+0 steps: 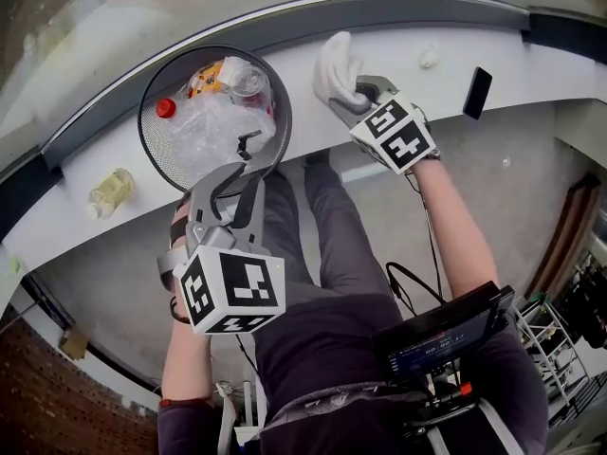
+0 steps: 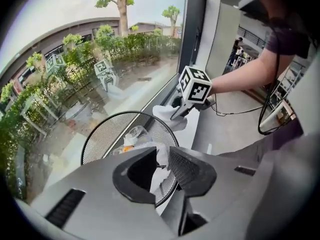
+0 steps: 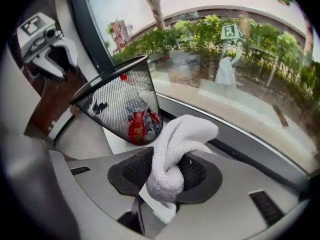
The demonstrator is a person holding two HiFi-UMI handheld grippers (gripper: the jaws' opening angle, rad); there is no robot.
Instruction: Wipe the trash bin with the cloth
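A black mesh trash bin [image 1: 161, 145] stands on a white window ledge [image 1: 313, 131], full of clear plastic, a red-capped bottle and wrappers. My left gripper [image 1: 237, 183] hovers just above the bin's near rim, jaws a little apart with nothing between them; in the left gripper view [image 2: 163, 156] the bin [image 2: 107, 134] shows through the gap. To the right of the bin, my right gripper [image 1: 353, 91] is shut on a bunched white cloth [image 1: 337, 64], which sits over the ledge. In the right gripper view the cloth [image 3: 180, 134] is pinched between the pads, with the bin [image 3: 112, 101] to the left beyond.
A black phone [image 1: 477, 93] lies at the ledge's right end, with a small crumpled white scrap [image 1: 430, 58] near it. A yellowish bottle [image 1: 109, 192] lies on the ledge left of the bin. A window runs behind the ledge. The person's legs are below.
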